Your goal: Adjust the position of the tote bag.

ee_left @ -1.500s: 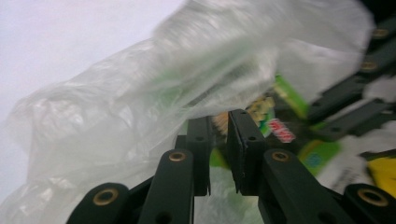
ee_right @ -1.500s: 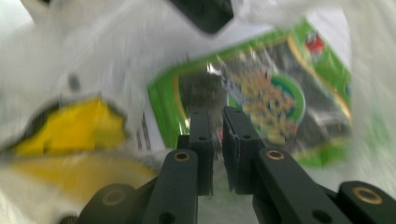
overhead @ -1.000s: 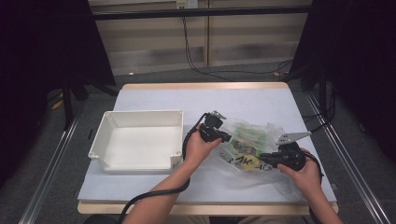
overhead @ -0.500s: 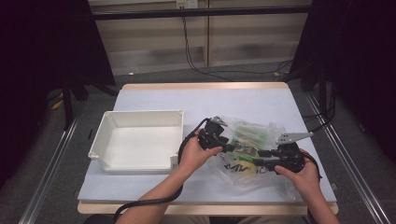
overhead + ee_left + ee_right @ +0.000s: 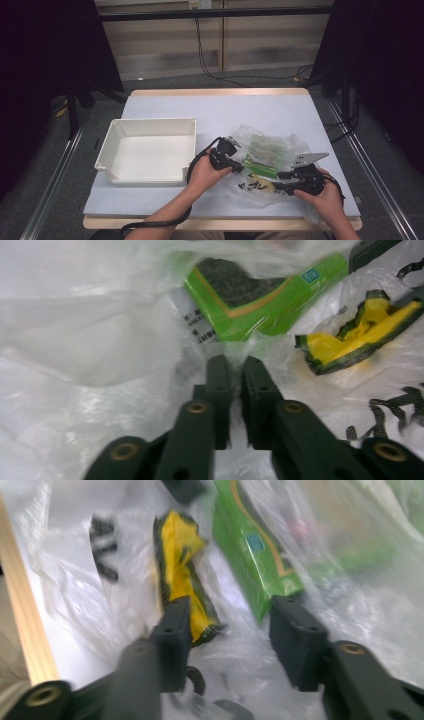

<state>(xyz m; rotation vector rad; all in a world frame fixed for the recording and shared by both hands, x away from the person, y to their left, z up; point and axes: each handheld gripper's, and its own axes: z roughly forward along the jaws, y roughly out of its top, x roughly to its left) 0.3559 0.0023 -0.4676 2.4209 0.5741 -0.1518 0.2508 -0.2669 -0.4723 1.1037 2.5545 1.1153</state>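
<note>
**Both grippers at the plastic bag, right half of the table**

High view: The clear plastic bag [image 5: 265, 160] lies on the grey table [image 5: 220, 110], to the right of the white tray [image 5: 147, 157]. The left gripper [image 5: 239, 167] is at the bag's left edge; the right gripper [image 5: 280, 186] is at its lower right part. A green packet [image 5: 260, 167] shows through the film between the two grippers.

Left gripper view: The jaws have just been closing and now stand nearly together, with a fold of the bag film [image 5: 235, 375] pinched between the tips. The green packet [image 5: 250, 295] lies just beyond the tips, inside the bag. A yellow packet [image 5: 360, 337] lies to its right.

Right gripper view: The jaws have just been closing somewhat, yet stand apart. The yellow packet [image 5: 182, 575] touches the left jaw's inner side; the green packet [image 5: 255, 555] ends near the right jaw. Crumpled film lies between the jaws; no pad visibly presses on it.
</note>
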